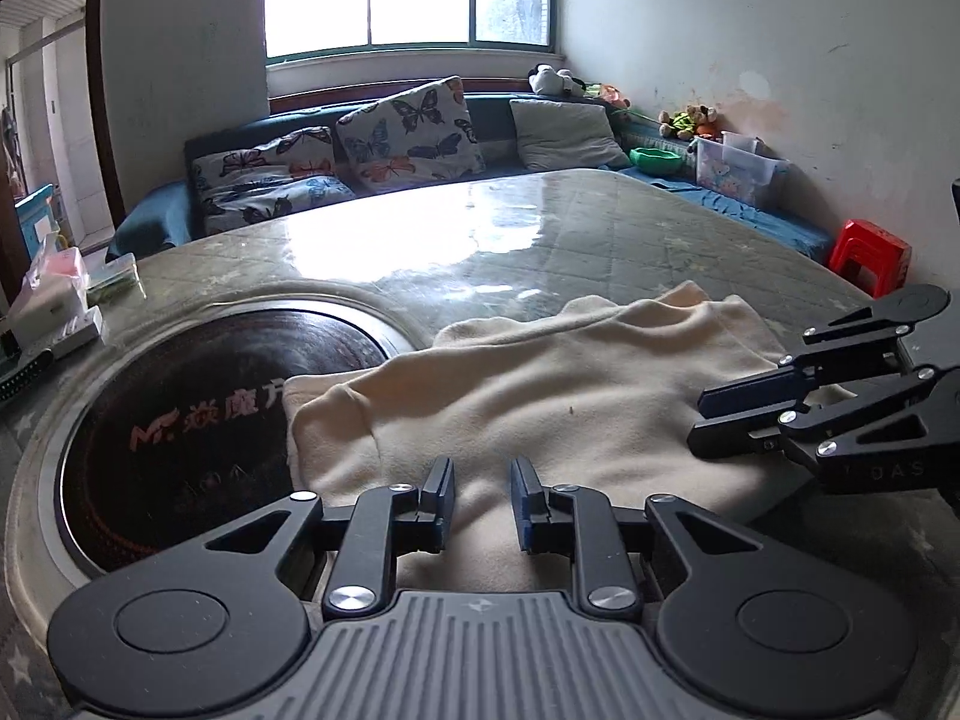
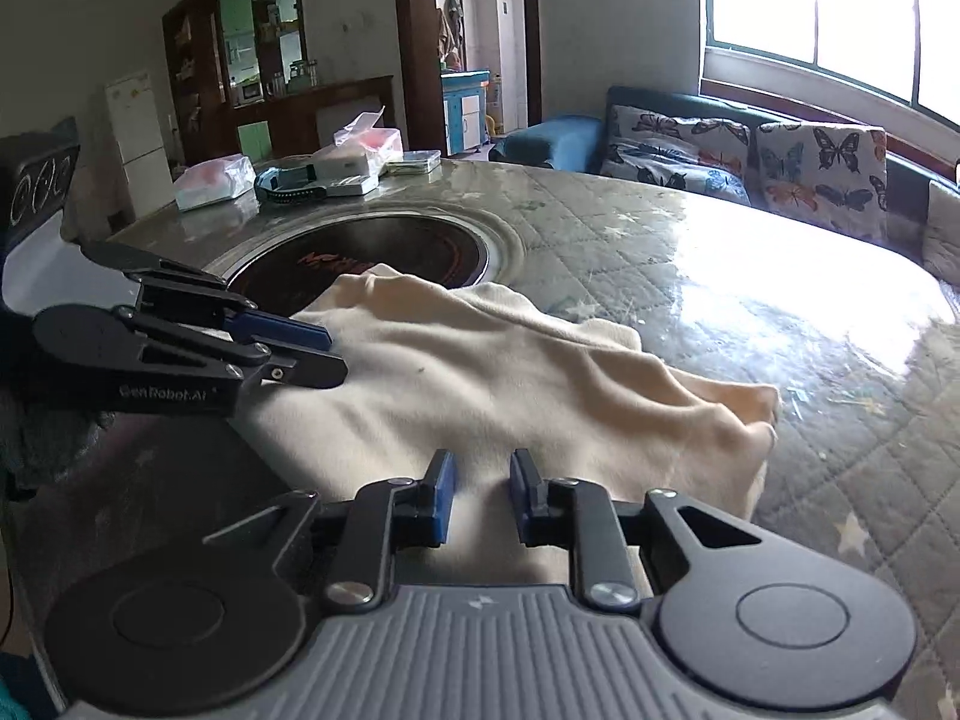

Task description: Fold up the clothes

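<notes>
We note a cream garment [image 1: 540,396] lying in a loose, rumpled fold on the table [image 1: 600,228], near its front edge, one end draped over the rim of the round dark cooktop [image 1: 198,420] set into the table's surface. The fabric shows soft ridges running lengthwise; its far end bunches into a rounded lump toward the table's middle [image 2: 750,414].

Our left gripper [image 1: 480,501] hovers low over the near edge of the garment, jaws parted with a clear gap, nothing between them; cloth shows through the gap. Our right gripper [image 2: 482,501] sits likewise above the near hem, fingers spread apart and holding nothing.

From the left wrist view, the right gripper [image 1: 705,423] enters from the right, tips just over the garment's right end; whether they touch the cloth we cannot tell. From the right wrist view, the left gripper [image 2: 336,354] reaches in from the left over the garment's end beside the cooktop.

At the table's far left corner: plastic-wrapped boxes [image 2: 360,150]. Beyond the table, a sofa with butterfly cushions [image 1: 408,126] and a red stool [image 1: 870,255].
</notes>
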